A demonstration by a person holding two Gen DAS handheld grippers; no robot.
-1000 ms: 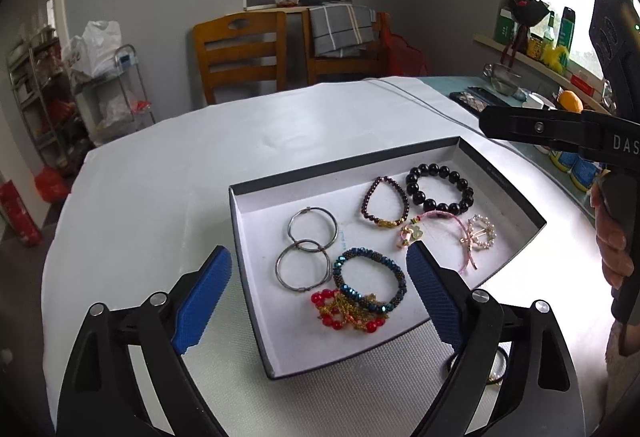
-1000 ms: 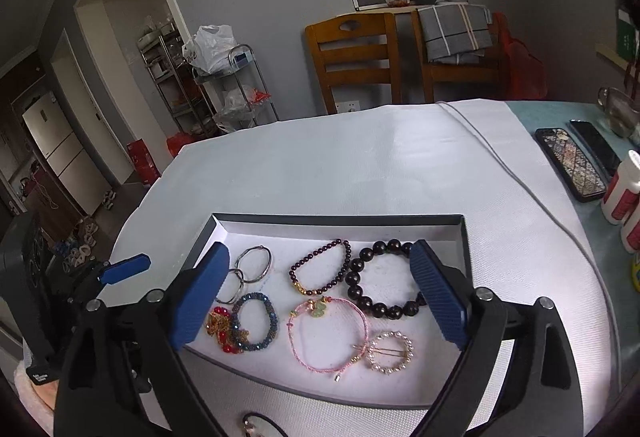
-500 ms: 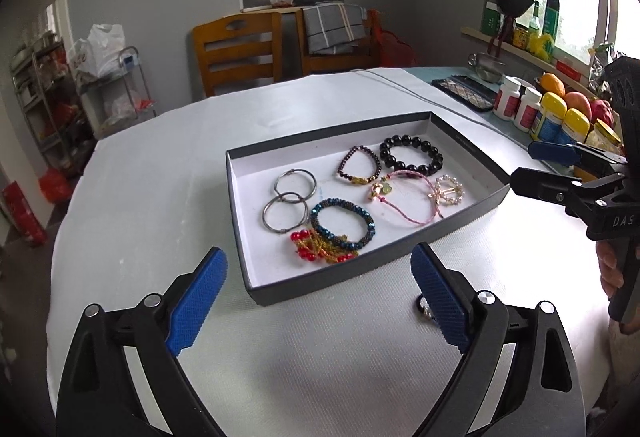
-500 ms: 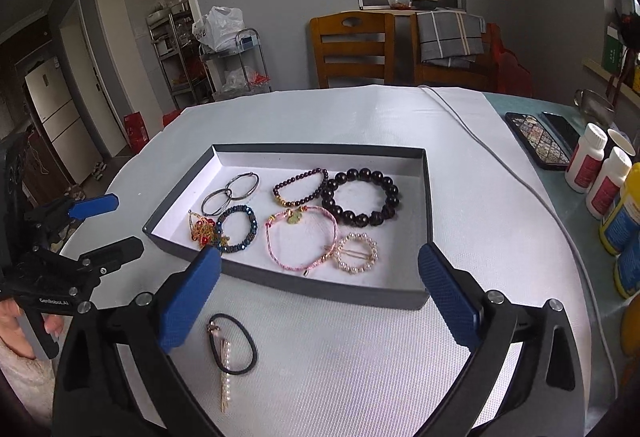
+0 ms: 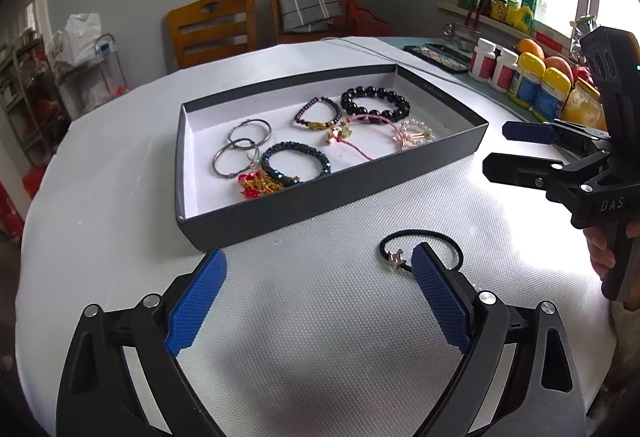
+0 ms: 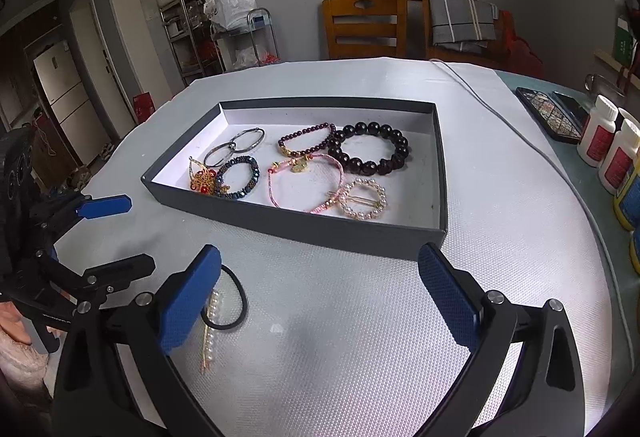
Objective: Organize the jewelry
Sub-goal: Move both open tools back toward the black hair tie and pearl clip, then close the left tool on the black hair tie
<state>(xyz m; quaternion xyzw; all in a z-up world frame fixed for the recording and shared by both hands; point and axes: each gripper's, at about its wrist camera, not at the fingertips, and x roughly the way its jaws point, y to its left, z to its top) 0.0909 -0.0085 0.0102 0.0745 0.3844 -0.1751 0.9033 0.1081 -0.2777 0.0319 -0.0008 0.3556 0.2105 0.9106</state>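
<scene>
Nearest the cameras, both grippers hover above the desk (image 6: 360,317) with nothing held. The left gripper (image 5: 318,301) stands released, jaws wide apart; the right gripper (image 6: 320,297) is likewise released.

Just ahead, outside the box, lies a black hair tie (image 5: 430,241) with a small metal charm, flat on the white textured mat. The left gripper's right pad partly covers its near edge. In the right wrist view a pearl hair clip (image 6: 211,321) lies touching the tie. These two appear to be the only pieces not yet put away.

Beyond them sits the dark box (image 6: 304,225), white inside, holding two metal rings, a blue beaded bracelet, a red and gold ornament, a dark red bracelet, a large black bead bracelet (image 6: 370,153), a pink cord bracelet and a pearl circle clip.

Judgement: the step in hand is collecting the tie. Recommended: centre the jaws over the charm, descend until the pads touch the mat, close fully since the band is thin, and keep clear of the clip. Bare floor at the box's right end suits placement.
</scene>
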